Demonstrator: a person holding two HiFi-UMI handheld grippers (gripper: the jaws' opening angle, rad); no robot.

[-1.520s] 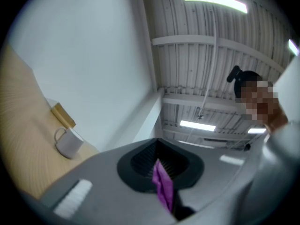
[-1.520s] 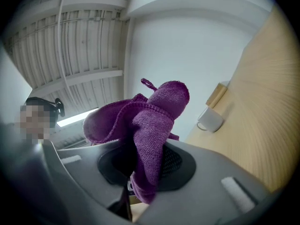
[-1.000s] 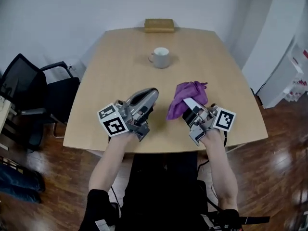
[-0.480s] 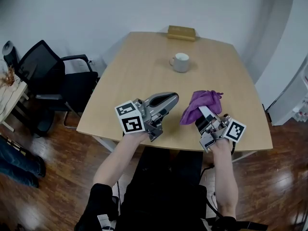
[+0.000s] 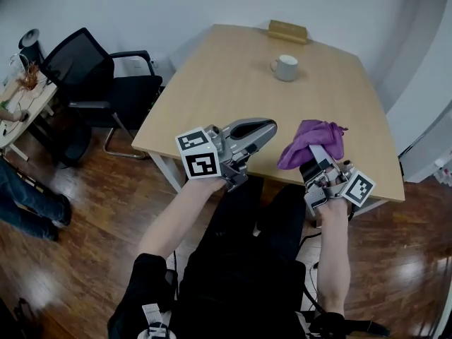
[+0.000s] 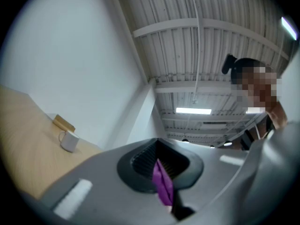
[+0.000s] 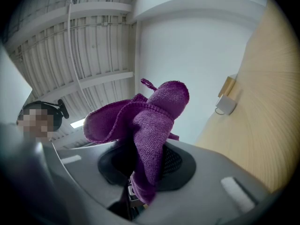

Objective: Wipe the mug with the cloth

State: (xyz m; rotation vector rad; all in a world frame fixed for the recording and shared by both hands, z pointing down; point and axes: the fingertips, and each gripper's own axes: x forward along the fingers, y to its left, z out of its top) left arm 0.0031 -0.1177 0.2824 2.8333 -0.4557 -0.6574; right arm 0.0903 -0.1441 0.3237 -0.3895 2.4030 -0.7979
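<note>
Angling upward, the right gripper (image 5: 314,157) pinches a crumpled, nubby purple cloth (image 5: 311,137) — the left gripper (image 5: 267,126) beside it, jaws pressed together.

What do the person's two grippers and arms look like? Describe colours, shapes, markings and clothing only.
The left gripper and right gripper are grey and wedge-shaped, with long jaws lined by black ribbed pads. Each carries a white cube printed with black square markers. The person wears a black top with short sleeves, leaving the forearms bare.
</note>
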